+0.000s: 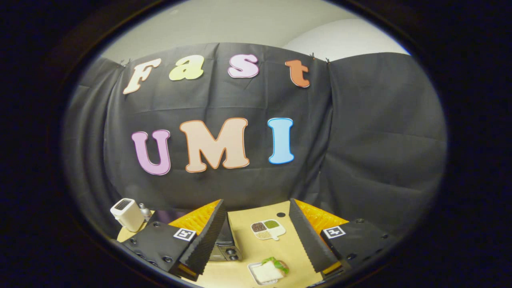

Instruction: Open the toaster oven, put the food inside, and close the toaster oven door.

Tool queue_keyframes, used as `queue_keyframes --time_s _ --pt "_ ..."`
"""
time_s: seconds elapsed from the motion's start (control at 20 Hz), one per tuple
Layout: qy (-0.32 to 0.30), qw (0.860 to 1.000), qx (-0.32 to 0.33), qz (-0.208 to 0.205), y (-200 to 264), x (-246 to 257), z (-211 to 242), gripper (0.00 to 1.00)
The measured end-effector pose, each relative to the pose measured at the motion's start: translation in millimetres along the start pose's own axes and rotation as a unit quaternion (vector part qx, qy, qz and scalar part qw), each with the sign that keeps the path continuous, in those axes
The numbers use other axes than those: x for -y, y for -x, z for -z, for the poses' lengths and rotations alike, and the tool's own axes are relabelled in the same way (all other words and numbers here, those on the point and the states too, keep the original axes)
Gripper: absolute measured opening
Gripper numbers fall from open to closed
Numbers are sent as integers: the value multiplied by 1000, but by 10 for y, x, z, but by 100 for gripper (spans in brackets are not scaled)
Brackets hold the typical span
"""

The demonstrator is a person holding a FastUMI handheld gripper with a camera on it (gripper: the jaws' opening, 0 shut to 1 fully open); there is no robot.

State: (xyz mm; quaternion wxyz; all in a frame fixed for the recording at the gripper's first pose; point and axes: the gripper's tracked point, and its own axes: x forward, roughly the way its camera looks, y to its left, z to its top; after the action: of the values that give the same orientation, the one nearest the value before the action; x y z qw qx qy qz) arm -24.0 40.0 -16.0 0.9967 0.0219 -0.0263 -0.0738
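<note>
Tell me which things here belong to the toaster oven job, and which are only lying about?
For the job: toaster oven, behind the left finger; sandwich on its small tray, between the open tool's fingers.

Lying about: white appliance; metal shaker; divided dish of grains.

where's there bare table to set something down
Gripper is open. Bare table lies between the fingers, bordered by the toaster oven, sectioned plate and sandwich tray. Crowded beyond the fingers around the white box.
</note>
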Motion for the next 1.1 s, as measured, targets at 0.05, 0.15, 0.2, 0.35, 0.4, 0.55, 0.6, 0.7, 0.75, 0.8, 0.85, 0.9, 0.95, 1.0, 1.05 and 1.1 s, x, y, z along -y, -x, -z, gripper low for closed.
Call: queue_keyframes --time_s 0.05,0.15,0.2,0.35,0.4,0.55,0.6,0.7,0.75,0.8,0.85,0.9,0.95,1.0,1.05,1.1 --pt "-1 1000 -3 -4 9 -72 59 99" --pt "-2 1000 -8 -13 24 -193 144 99" --pt "-3 1000 -8 -18 29 -257 169 99" --pt "-6 999 1 -34 39 -470 253 99" --pt "-6 999 7 -36 38 -524 276 99" --pt "-12 999 8 -43 37 -685 512 99" --pt "-20 999 5 -47 38 -751 605 99" --pt "-39 998 1 -57 36 -870 777 99" --pt "-49 997 0 -61 19 -925 870 99" --pt "-57 996 -2 -65 2 -983 954 99" --pt "-60 996 -3 -69 -28 -1044 1052 99" --pt "-56 996 -5 -75 -53 -1124 1142 99" --pt "-48 995 -7 -82 -66 -1209 1239 99" --pt "-40 995 -7 -91 -83 -1307 1321 99" --pt "-34 994 -10 -101 -102 -1421 1414 99" --pt "-30 994 -14 -109 -124 -1527 1504 99"
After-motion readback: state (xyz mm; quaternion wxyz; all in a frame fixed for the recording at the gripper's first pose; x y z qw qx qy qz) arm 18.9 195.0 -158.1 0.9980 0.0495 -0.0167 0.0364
